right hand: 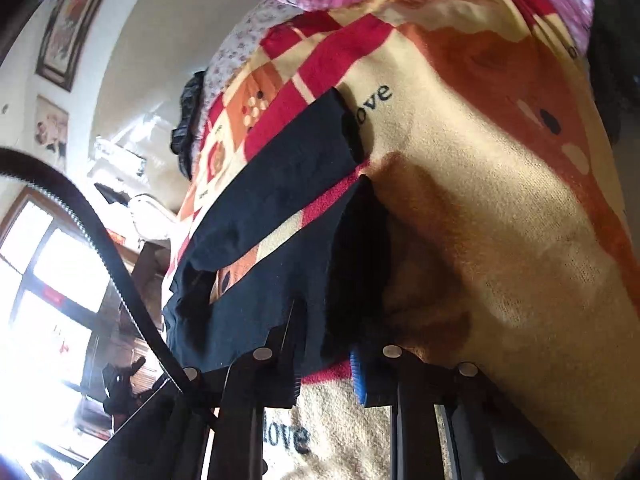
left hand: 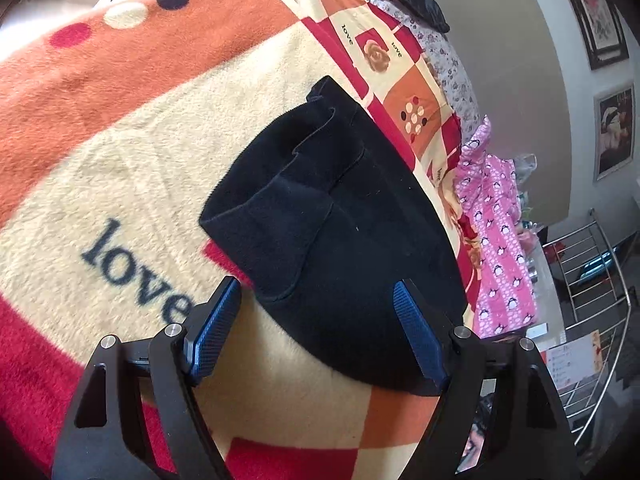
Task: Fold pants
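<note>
The left tongs point(left hand: 318, 320) point forward and somewhat downward over the bed, their blue-padded fingers point(left hand: 212, 328) spread wide and released. The near end of the black pants point(left hand: 332, 208) lies between them on the fleece blanket point(left hand: 132, 160), but neither pad presses the cloth. The blanket is cream, orange and red, printed with "love" and dots. In this view the pants lie bunched, with a ribbed waistband edge towards the far end. To their right a pink penguin-print garment point(left hand: 496, 240) lies along the bed's edge, and beyond it a metal rack point(left hand: 600, 280) stands under framed pictures point(left hand: 614, 132) on the wall.

The right tongs point(right hand: 326, 368) are likewise tilted downward and are drawn close together, clenched on a fold of the black pants point(right hand: 280, 184), which rises from between the fingers; one blue pad point(right hand: 357, 372) shows at the edge of the cloth. From there both legs stretch away over the blanket point(right hand: 500, 200), apart, with a strip of blanket showing between them. A black toothed belt point(right hand: 92, 224) curves across the left side of this view, before a bright window point(right hand: 44, 260).
</note>
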Available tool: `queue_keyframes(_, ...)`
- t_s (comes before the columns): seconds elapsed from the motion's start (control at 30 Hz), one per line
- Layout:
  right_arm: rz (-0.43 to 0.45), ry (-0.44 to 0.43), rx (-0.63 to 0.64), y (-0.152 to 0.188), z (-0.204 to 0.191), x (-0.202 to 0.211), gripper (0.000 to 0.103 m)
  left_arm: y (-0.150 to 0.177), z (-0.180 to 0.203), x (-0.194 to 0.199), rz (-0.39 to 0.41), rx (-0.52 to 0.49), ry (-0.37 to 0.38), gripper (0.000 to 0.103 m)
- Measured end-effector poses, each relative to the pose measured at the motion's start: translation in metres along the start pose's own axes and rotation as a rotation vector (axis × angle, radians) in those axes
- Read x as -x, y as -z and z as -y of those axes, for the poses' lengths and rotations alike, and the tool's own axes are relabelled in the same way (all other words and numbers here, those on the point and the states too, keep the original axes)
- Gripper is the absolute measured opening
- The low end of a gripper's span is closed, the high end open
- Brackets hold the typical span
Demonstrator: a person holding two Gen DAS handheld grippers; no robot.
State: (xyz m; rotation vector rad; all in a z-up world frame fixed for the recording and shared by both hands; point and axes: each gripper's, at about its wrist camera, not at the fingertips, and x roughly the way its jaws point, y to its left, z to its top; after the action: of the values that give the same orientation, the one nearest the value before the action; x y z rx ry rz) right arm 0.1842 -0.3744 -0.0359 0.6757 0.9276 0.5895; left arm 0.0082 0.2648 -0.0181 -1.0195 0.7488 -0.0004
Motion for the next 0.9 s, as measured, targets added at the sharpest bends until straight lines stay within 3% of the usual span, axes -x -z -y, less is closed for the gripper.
queue_keyframes(0.2, 0.013, 0.049, 0.049, 0.004, -0.005, -0.004, 0.018, -0.017, -0.004, -0.007, 0.003, 0.075, 0.020, 0.079)
queue_keyframes(0.5, 0.024, 0.060, 0.068, 0.007, -0.007, -0.004, 0.018, -0.017, 0.001, -0.006, 0.081, -0.045, -0.057, 0.077)
queue_keyframes(0.53, 0.022, 0.057, 0.070, 0.006, -0.007, -0.005, 0.018, -0.016, 0.003, -0.007, 0.086, -0.068, -0.087, 0.067)
queue_keyframes(0.57, 0.019, 0.053, 0.075, 0.006, -0.007, -0.005, 0.018, -0.014, 0.005, -0.008, 0.089, -0.095, -0.129, 0.038)
queue_keyframes(0.6, 0.018, 0.058, 0.080, 0.007, -0.008, -0.004, 0.017, -0.013, 0.006, -0.009, 0.085, -0.118, -0.193, 0.019)
queue_keyframes(0.63, 0.018, 0.066, 0.087, 0.008, -0.009, -0.004, 0.016, -0.012, 0.005, -0.011, 0.081, -0.117, -0.206, 0.007)
queue_keyframes(0.7, 0.022, 0.103, 0.129, 0.009, -0.018, -0.004, 0.006, -0.008, 0.003, -0.004, 0.101, -0.109, -0.203, 0.005)
queue_keyframes(0.8, 0.047, 0.150, 0.215, 0.014, -0.041, 0.006, 0.005, 0.006, 0.013, 0.023, 0.171, -0.166, -0.204, 0.004)
queue_keyframes(0.9, 0.001, 0.167, 0.258, 0.024, -0.055, 0.012, 0.004, 0.022, 0.017, 0.047, 0.215, -0.197, -0.222, 0.004)
